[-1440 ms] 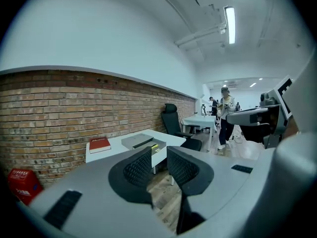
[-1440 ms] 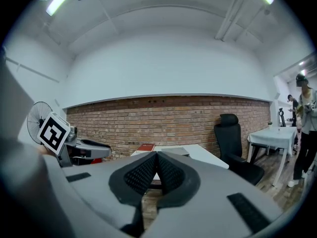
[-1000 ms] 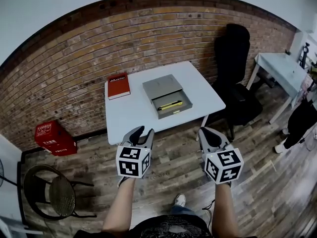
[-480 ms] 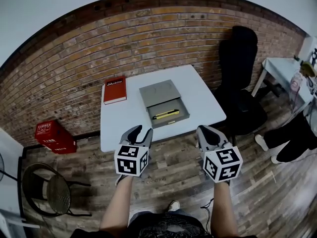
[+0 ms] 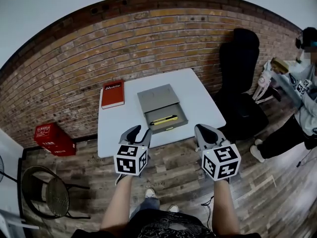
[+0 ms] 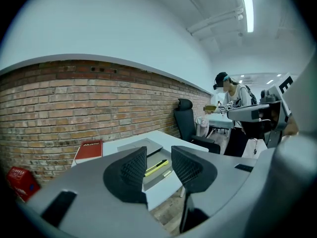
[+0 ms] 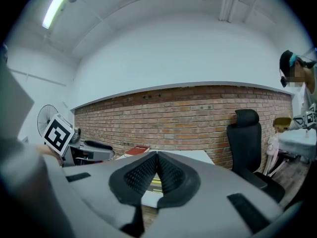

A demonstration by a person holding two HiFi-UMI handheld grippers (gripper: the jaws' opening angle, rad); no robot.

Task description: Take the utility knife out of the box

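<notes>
A yellow and black utility knife (image 5: 164, 119) lies in the open tray of a grey box (image 5: 157, 95) on the white table (image 5: 121, 125). The left gripper view shows the same knife (image 6: 157, 166) far off, beyond the jaws. My left gripper (image 5: 140, 130) hovers short of the table's front edge, its jaws opening with nothing between them. My right gripper (image 5: 204, 131) hangs level with it, to the right, off the table's near right corner. Its pads meet, shut on nothing (image 7: 156, 156).
A red book (image 5: 113, 93) lies at the table's back left. A black office chair (image 5: 240, 58) stands right of the table, and a person (image 5: 302, 93) stands further right. A red crate (image 5: 54, 139) and a round black chair (image 5: 52, 195) sit at the left, in front of a brick wall.
Both grippers have come nearer to the table's front edge. The left jaws stand a little wider. A person has come into view at the right.
</notes>
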